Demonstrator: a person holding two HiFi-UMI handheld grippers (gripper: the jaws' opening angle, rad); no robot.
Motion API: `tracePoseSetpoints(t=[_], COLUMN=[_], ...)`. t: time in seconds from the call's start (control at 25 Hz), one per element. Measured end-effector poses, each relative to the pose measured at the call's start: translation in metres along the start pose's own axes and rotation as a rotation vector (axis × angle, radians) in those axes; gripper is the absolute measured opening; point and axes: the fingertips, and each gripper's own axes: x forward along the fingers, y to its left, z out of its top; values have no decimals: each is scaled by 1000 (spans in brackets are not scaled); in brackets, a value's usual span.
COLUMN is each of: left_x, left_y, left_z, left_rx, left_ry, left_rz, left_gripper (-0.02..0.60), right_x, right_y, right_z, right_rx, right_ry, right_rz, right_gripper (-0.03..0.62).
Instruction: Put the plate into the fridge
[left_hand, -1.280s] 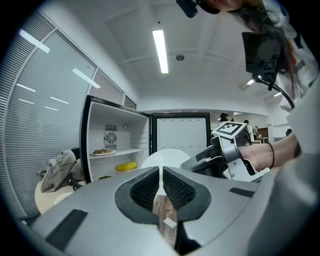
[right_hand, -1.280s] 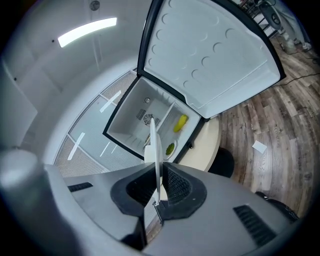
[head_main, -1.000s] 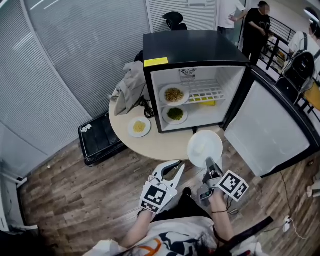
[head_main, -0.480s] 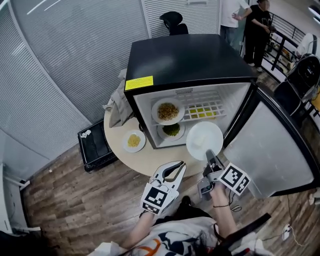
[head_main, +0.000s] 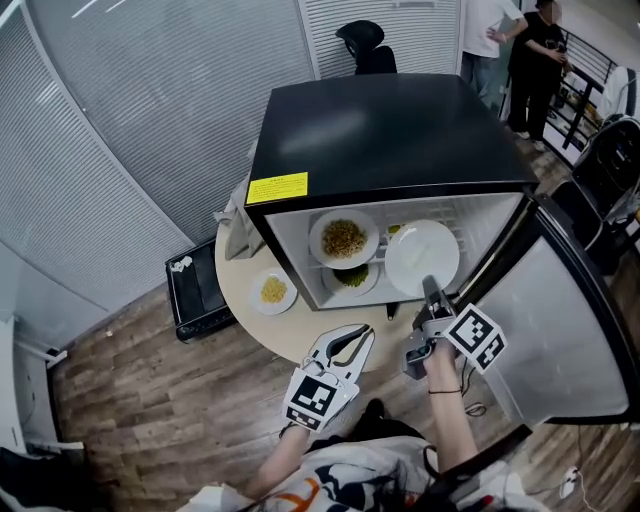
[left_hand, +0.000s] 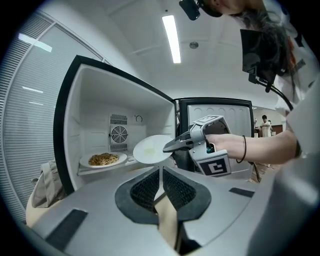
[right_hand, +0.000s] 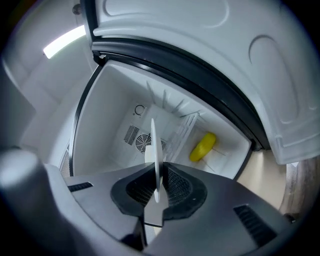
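Black mini fridge with white inside (head_main: 385, 130) stands on the round beige table (head_main: 300, 325), its door (head_main: 560, 330) swung wide at the right. The empty round white plate (head_main: 422, 257) is at the fridge mouth at upper-shelf height, not set down, roughly level, just right of the white plate of brown noodles (head_main: 344, 238). The right gripper (head_main: 428, 287) has its jaws clamped on the plate's near rim only. Risks as I read them: a rim-only pinch could let the plate droop or slip if it bumps the fridge frame; drifting left would knock the noodle plate; pushing deep could hit the yellow rounded item (right_hand: 202, 146) on the wire shelf. The left gripper (head_main: 352, 340) hangs low, jaws together, holding nothing.
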Motion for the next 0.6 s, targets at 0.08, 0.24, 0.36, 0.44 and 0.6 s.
tracePoseSetpoints(t=[0.08,0.24,0.36,0.44,0.6], left_x=[5,11,14,15,16], left_y=[0,2,6,9,16], left_z=[-2,-5,-5,-5,-8], left_rx=[1,-1,-14,-12,-6], left_ry=[7,20,23,26,34], left_rz=[-2,1,10,16,26], left_gripper=[14,14,14,14,14], right_x=[9,23,31,36,51], right_y=[-8,-14,-10,-8,-7], right_z=[7,21,29,32,35], right_rx=[10,4,-44,-73,-99], right_ry=[-17,-47,-76,-87,-85], right_rz=[-16,-33,-44,-54,-66], right_gripper=[32,32,32,32,32])
